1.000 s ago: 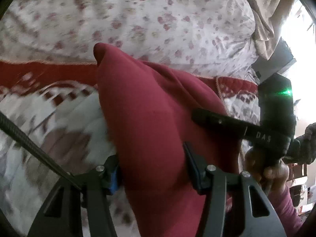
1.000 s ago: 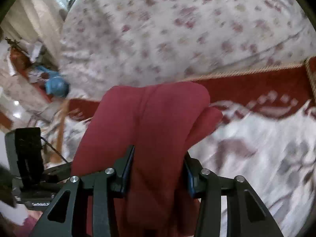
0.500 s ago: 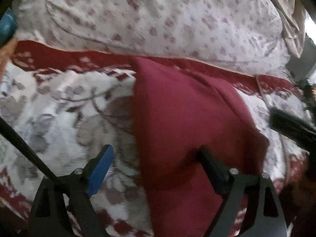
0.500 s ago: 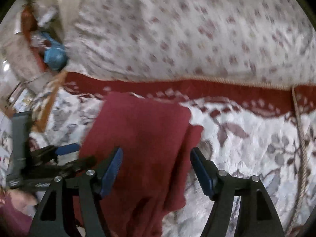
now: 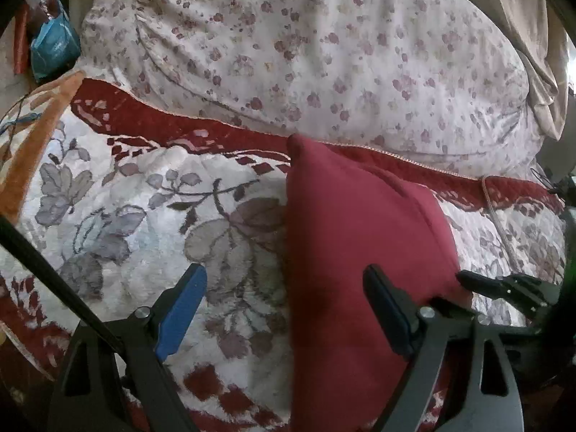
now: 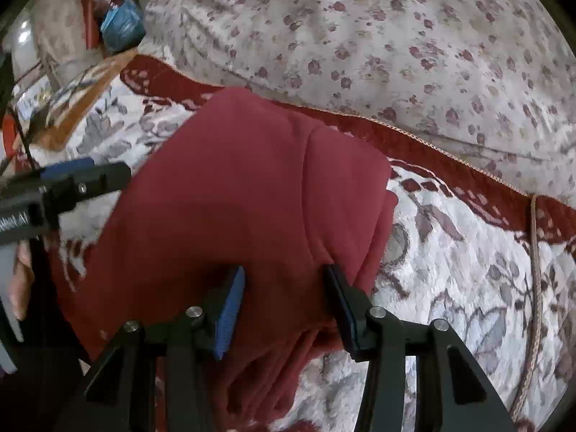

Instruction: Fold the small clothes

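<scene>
A dark red folded garment [image 5: 360, 252] lies flat on the floral bedspread [image 5: 144, 216]; it also shows in the right wrist view [image 6: 244, 194]. My left gripper [image 5: 284, 309] is open, its jaws wide apart, with the garment's left edge between them. My right gripper [image 6: 284, 298] is open, jaws astride the garment's near right part; I cannot tell if they touch it. The right gripper's finger [image 5: 504, 284] shows at the garment's right edge in the left view. The left gripper's finger [image 6: 72, 180] shows at its left edge in the right view.
A flower-print duvet [image 5: 306, 46] is heaped behind the garment. A blue bag [image 5: 54, 46] sits beyond the bed's far left corner. A cord [image 6: 534, 270] runs down the bedspread on the right.
Both grippers opened and let go of the garment. It went from being held up to lying flat on the bedspread, and the grippers drew back a little.
</scene>
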A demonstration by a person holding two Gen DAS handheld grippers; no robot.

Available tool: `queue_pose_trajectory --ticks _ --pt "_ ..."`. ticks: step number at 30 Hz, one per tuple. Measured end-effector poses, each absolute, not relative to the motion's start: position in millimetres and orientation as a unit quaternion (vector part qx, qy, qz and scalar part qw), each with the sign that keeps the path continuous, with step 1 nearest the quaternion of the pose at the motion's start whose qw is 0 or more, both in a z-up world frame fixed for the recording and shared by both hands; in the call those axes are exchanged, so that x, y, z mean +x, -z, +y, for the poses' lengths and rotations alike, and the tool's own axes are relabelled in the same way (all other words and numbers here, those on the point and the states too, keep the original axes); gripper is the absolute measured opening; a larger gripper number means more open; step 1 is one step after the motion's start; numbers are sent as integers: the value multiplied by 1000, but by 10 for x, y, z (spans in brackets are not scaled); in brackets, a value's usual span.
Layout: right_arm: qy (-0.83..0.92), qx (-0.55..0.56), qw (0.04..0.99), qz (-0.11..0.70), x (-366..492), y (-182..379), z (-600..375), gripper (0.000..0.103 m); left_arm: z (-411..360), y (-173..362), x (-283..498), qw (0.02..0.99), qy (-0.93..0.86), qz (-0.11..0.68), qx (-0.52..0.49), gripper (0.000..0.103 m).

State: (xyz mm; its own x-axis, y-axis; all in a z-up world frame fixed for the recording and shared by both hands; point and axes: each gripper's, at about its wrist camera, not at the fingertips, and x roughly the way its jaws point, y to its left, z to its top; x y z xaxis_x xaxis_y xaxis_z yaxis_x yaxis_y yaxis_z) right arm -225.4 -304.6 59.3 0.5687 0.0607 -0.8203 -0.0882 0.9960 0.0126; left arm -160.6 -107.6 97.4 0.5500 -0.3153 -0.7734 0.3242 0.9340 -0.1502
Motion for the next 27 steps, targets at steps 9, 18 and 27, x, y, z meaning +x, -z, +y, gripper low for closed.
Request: queue_pose_trajectory --ticks 9,18,27 --pt "-7 67 888 455 -2400 -855 -3100 82 -1091 -1033 -1719 883 179 434 11 87" --pt "35 39 881 470 -2324 -838 -3035 89 -1104 -1089 -1801 892 167 419 29 87" --pt "44 55 880 469 -2316 -845 -3094 91 -1039 -1125 -1809 901 155 406 1 87"
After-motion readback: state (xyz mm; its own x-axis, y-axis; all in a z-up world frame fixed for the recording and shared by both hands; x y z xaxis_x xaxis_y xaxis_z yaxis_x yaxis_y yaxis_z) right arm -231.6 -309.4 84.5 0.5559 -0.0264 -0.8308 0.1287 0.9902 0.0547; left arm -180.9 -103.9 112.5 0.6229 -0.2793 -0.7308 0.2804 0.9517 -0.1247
